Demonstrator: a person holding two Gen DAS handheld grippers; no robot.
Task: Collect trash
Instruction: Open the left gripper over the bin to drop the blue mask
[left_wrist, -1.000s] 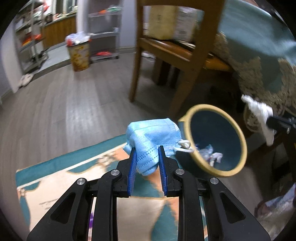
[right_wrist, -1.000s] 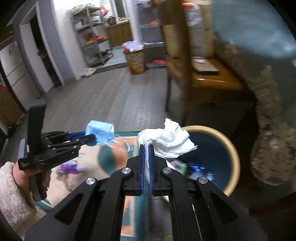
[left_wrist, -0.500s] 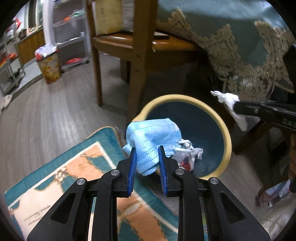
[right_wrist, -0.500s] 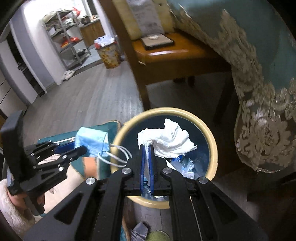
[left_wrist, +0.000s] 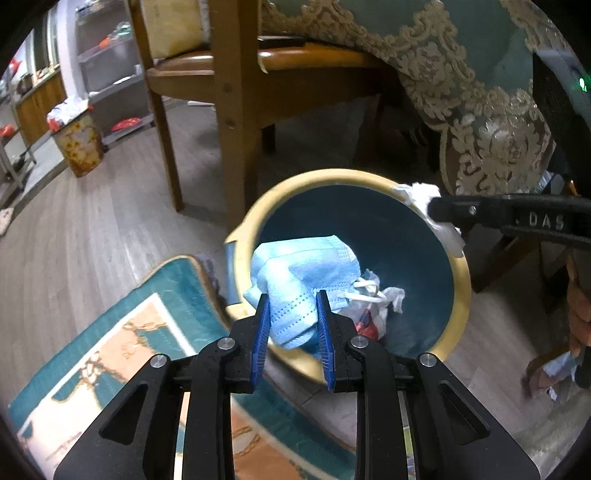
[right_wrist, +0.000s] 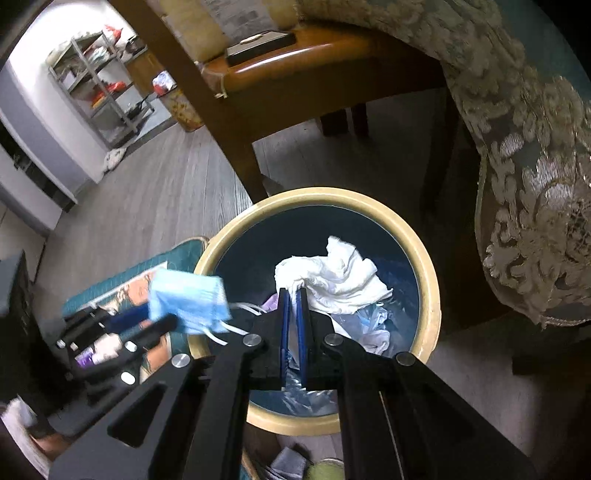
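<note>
Both hands had swung in from the rug (left_wrist: 110, 354) and now hung over the bin (right_wrist: 428, 280). Our left gripper (left_wrist: 291, 321) held the blue face mask (left_wrist: 303, 273) above the bin's near rim; its jaws were opening, though the mask sat between the pads, not yet fallen. Our right gripper (right_wrist: 293, 295) was pinched shut on the white tissue (right_wrist: 340, 273), over the middle of the bin's mouth. We judged both pieces ready for release onto the trash inside.

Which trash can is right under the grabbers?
The dark blue bin with the yellow rim, beside the chair. The flowery bin stands far off by the shelves.
</note>
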